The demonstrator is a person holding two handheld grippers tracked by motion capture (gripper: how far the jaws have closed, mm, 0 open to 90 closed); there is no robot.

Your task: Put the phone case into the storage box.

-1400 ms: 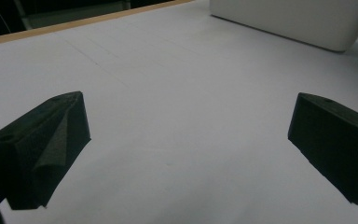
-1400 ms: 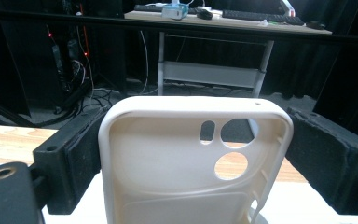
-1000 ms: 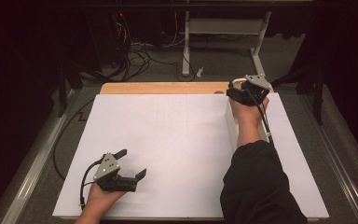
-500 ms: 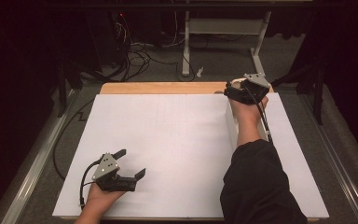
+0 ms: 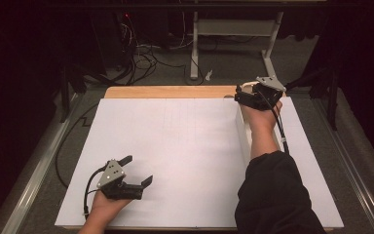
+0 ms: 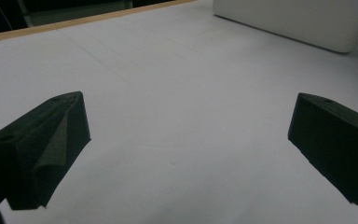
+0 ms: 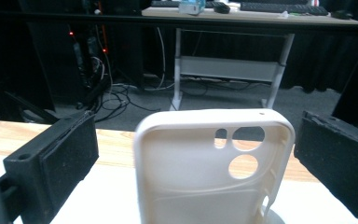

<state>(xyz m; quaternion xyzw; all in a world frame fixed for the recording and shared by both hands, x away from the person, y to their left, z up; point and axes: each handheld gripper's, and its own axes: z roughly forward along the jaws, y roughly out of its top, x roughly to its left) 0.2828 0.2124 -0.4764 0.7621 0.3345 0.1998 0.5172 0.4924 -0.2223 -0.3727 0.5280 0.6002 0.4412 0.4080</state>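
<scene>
Barely anything has shifted since the earlier frames: both hands sit where they were, and the one real change is the right gripper's jaws, which have just been opening, with the phone case between them.

Going left to right in the high view. Lower left of the frame, the left gripper [image 5: 135, 174] rests low on the white worktop [image 5: 175, 146], jaws spread wide and holding nothing. Its own view shows both black jaws far apart over bare white surface, with a white box [image 6: 298, 21] in the upper right of that frame.

Upper right of the high view, the right gripper [image 5: 244, 93] is at the far edge of the worktop, by the wooden strip [image 5: 170, 91]. In the right gripper view, the white phone case [image 7: 214, 168] stands upright between the 2 jaws, camera cutouts up top, with a clear gap to the pad on either side. So the jaws are wide open and not gripping it.

My read: this is either a release after placing the case or the line-up before a grab. I can't tell what keeps the case upright. If it's a pickup, the next move needs the jaws centred on the case's 2 long edges and closed gently, since it looks thin, flexible and easy to tip.
</scene>
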